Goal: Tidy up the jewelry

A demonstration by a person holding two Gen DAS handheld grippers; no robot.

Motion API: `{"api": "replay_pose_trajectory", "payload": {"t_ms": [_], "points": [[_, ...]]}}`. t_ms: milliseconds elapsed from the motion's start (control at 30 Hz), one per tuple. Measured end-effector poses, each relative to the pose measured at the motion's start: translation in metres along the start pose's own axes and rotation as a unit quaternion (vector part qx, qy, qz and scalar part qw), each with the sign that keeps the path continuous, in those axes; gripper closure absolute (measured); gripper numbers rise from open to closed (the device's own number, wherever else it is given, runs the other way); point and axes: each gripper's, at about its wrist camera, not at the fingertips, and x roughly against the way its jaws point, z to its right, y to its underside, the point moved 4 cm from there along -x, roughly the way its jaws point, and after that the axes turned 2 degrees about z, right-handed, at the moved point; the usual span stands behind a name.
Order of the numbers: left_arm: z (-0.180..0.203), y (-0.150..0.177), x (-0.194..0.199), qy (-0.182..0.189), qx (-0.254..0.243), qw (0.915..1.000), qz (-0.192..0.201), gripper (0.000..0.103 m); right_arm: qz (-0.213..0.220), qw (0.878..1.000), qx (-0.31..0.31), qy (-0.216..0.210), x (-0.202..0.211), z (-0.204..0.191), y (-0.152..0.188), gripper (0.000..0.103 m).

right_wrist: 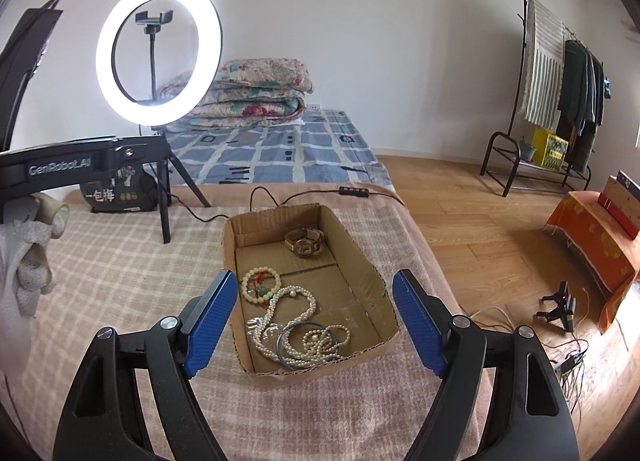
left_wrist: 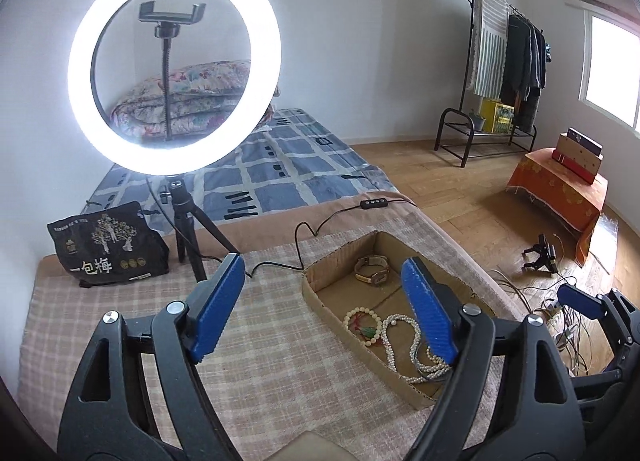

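Observation:
A shallow cardboard box (right_wrist: 360, 261) (left_wrist: 320, 303) lies on the plaid blanket. In it are a brown wristwatch (right_wrist: 305, 242) (left_wrist: 373, 271) at the far end, a cream bead bracelet (right_wrist: 261, 285) (left_wrist: 363, 325) with red and green bits, a long pearl necklace (right_wrist: 304, 321) (left_wrist: 394, 345), and thin bluish bangles (right_wrist: 298, 341). My left gripper (left_wrist: 326, 293) hovers open above the blanket and the box's left wall, nothing between its fingers. My right gripper (right_wrist: 314, 309) is open above the near end of the box, holding nothing. The right gripper's blue pad (left_wrist: 580, 301) shows at the left view's right edge.
A lit ring light (left_wrist: 174, 65) on a small tripod (left_wrist: 188, 229) stands at the blanket's far left, its cable (left_wrist: 312, 233) running past the box. A black snack bag (left_wrist: 110, 245) sits beside it. A gloved hand (right_wrist: 28, 257) holds the left gripper. Bed, clothes rack and floor cables lie beyond.

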Motion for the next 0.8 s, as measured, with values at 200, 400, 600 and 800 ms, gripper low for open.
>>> {"api": "replay_pose_trajectory", "payload": {"t_ms": [200, 400, 600, 800], "points": [[-0.015, 0.005, 0.043, -0.008, 0.002, 0.9999, 0.013, 0.018, 0.019, 1.000, -0.002, 0.010, 0.028, -0.010, -0.010, 0.022], [-0.026, 0.023, 0.089, -0.015, -0.009, 0.9996, 0.023, 0.008, 0.033, 0.999, -0.005, 0.012, 0.050, -0.019, -0.012, 0.021], [-0.037, 0.043, 0.130, -0.018, -0.014, 0.9993, 0.028, 0.006, 0.044, 0.999, 0.008, 0.019, 0.062, -0.035, -0.014, 0.021], [-0.046, 0.059, 0.155, -0.018, -0.014, 0.9994, 0.025, 0.006, 0.040, 0.999, 0.000, 0.008, 0.069, -0.046, -0.007, 0.021]]}}
